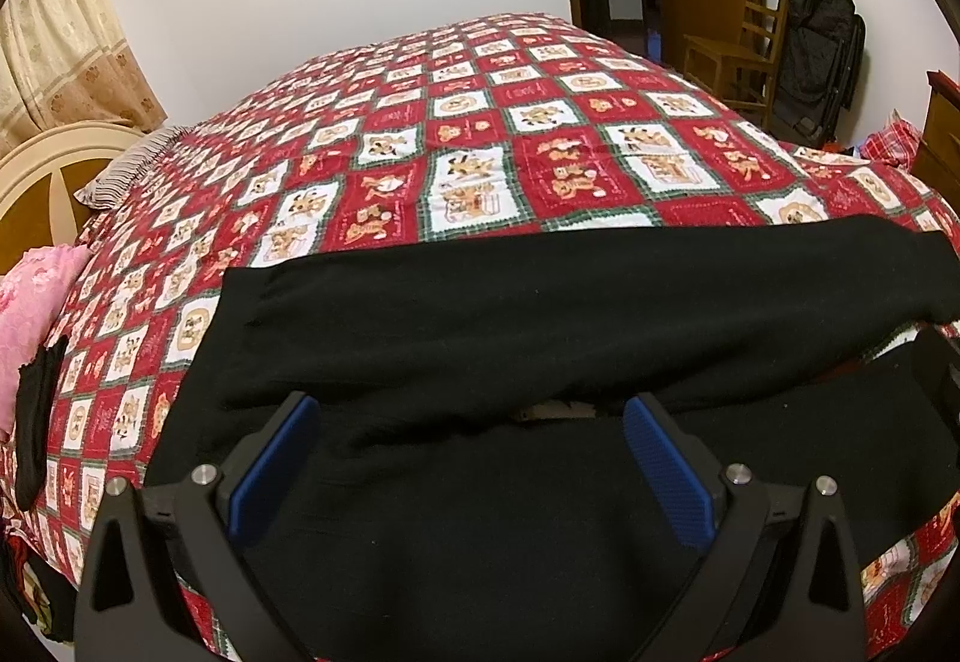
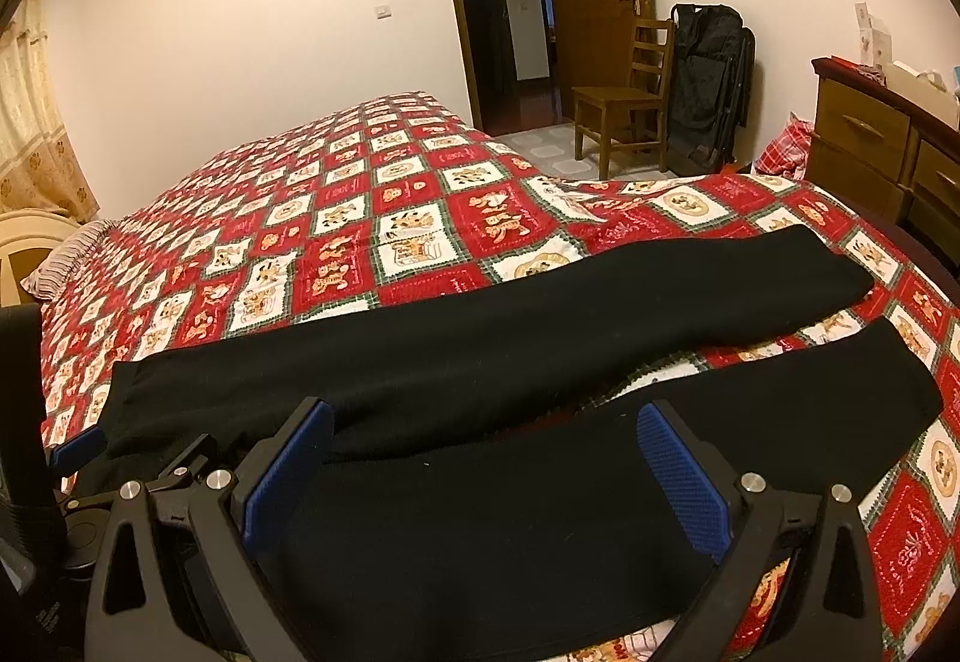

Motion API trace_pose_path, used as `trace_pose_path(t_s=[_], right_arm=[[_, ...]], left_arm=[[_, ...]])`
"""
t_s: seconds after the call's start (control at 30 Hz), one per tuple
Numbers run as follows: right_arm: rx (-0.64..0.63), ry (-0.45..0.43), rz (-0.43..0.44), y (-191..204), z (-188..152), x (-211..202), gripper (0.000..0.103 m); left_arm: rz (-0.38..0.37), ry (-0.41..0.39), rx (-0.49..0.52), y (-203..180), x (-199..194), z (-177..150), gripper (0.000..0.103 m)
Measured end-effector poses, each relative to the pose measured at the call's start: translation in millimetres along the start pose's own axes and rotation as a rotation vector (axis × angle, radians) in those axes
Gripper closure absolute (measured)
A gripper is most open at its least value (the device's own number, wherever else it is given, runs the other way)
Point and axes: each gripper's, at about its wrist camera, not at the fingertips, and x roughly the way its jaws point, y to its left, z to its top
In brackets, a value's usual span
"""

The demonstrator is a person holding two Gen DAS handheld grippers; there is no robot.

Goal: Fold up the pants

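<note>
- Jaws on both grippers were spread wide with nothing between them: the left gripper (image 1: 471, 458) hovered over the waist end of the black pants (image 1: 540, 314), and the right gripper (image 2: 486, 467) hung over the near leg (image 2: 750, 422), further toward the cuffs.
- The pants lay flat across the near edge of the bed (image 1: 480, 134), waist to the left, the two legs running right and splitting apart toward the cuffs, with a strip of the red patchwork quilt (image 2: 420, 218) showing between them.
- My read was that the step in hand was laying one leg over the other. To do it well I'd have pinched the near leg's edge at two spots, lifted both together, and laid it on the far leg (image 2: 660, 290) so seams and cuffs matched.
- The fabric looked soft and limp, so a shallow pinch might have slipped or grabbed the quilt too.
- Nothing sat on the pants. Off to the left were a pink cloth (image 1: 30, 314), a dark sock-like item (image 1: 39, 422) and a striped pillow (image 1: 126, 170), all well apart.
- The wooden chair (image 2: 624, 104), folded black stroller-like thing (image 2: 708, 80) and dresser (image 2: 870, 140) stood far right, out of the way.
</note>
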Motion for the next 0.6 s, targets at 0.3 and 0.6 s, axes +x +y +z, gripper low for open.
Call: trace_pose_path(t_s=[0.3, 0.6], right_arm=[[-0.064, 0.113, 0.088, 4, 12, 34, 0.001], [-0.422, 0.155, 0.221, 82, 59, 110, 0.002]], left_arm=[[-0.068, 0.077, 0.038, 12, 21, -10, 0.000], [0.006, 0.081, -0.124, 106, 59, 32, 0.000]])
